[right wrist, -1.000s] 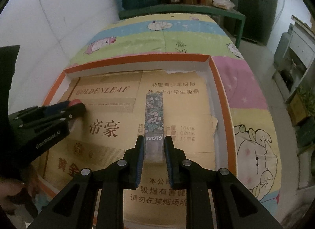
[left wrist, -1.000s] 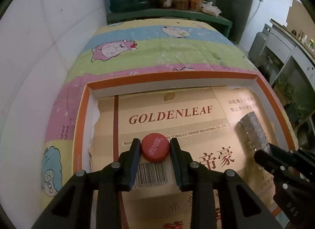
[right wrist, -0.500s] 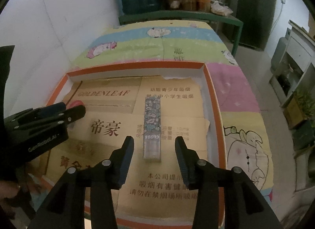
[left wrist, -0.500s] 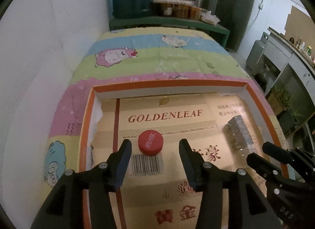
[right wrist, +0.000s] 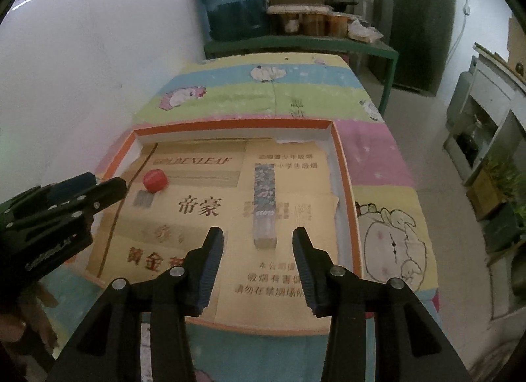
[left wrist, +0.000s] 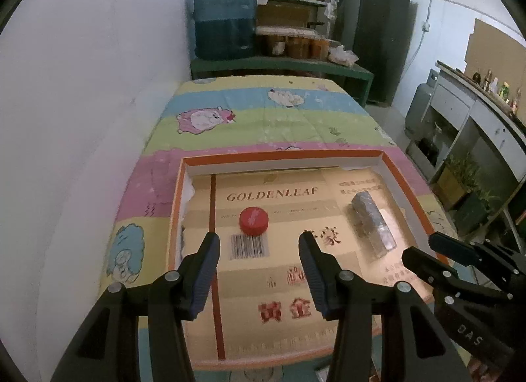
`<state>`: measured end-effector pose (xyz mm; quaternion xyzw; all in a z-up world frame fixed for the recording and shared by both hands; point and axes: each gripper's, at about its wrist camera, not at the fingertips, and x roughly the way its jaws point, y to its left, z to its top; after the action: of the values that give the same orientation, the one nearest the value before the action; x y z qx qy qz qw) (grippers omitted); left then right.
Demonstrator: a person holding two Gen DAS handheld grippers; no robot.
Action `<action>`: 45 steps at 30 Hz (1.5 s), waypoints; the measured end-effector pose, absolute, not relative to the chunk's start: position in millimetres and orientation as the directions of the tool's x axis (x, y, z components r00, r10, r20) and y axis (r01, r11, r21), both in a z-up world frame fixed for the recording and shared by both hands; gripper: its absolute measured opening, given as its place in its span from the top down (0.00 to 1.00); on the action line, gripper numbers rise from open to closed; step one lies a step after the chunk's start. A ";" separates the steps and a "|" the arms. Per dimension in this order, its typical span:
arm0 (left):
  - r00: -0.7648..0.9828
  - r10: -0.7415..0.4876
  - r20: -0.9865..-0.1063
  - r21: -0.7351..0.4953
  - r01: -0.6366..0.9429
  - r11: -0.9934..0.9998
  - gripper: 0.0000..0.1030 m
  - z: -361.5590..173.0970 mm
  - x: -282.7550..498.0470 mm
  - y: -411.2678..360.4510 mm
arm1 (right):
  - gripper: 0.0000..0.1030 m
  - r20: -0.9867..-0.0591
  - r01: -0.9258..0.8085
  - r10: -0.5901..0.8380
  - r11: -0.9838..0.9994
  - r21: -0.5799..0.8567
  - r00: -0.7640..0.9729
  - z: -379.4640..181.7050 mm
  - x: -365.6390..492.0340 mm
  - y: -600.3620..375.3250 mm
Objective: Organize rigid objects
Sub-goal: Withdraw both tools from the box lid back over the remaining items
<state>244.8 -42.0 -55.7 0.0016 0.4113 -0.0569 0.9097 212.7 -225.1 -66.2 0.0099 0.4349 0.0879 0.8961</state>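
Observation:
A red bottle cap (left wrist: 253,220) lies on the cardboard lining of a shallow orange-rimmed tray (left wrist: 282,155), just beyond a barcode. My left gripper (left wrist: 259,240) hangs open above and short of the cap, nothing between its fingers. To the right lies a long patterned box (left wrist: 372,224), also seen lengthwise in the right wrist view as the patterned box (right wrist: 265,204). My right gripper (right wrist: 258,234) stands open, raised just short of the box's near end. The red cap (right wrist: 154,179) and the left gripper's fingers (right wrist: 105,189) show at the left of that view.
The tray (right wrist: 342,165) sits on a bed with a striped cartoon sheet (left wrist: 263,119) against a white wall. Beyond the bed stands a green shelf with a blue water jug (left wrist: 225,17) and jars. Cabinets and plants (left wrist: 466,171) line the right side.
Both grippers have let go: the left released the red cap, the right released the patterned box. Both jaws opened and both hands pulled back and upward, leaving the objects lying in the tray.

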 end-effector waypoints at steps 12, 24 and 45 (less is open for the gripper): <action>0.714 -0.063 -0.697 -0.022 0.066 0.998 0.52 -30.0 188.2 -27.4 | 0.56 -0.745 -0.162 0.168 0.983 0.081 0.646 -38.6 166.5 -215.4; 0.758 -0.070 -0.648 -0.026 0.070 0.997 0.51 -10.5 139.4 -20.1 | 0.54 -0.706 -0.189 0.185 0.979 0.074 0.683 -14.7 118.5 -205.0; 0.777 -0.053 -0.628 -0.030 0.044 0.999 0.44 -17.4 63.2 -0.1 | 0.50 -0.653 -0.210 0.180 0.977 0.032 0.735 5.0 41.9 -187.2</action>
<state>63.2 -0.1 -17.4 -0.0067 0.3331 -0.0255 0.9425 41.9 -187.2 5.0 -0.0218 0.3484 0.1047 0.9312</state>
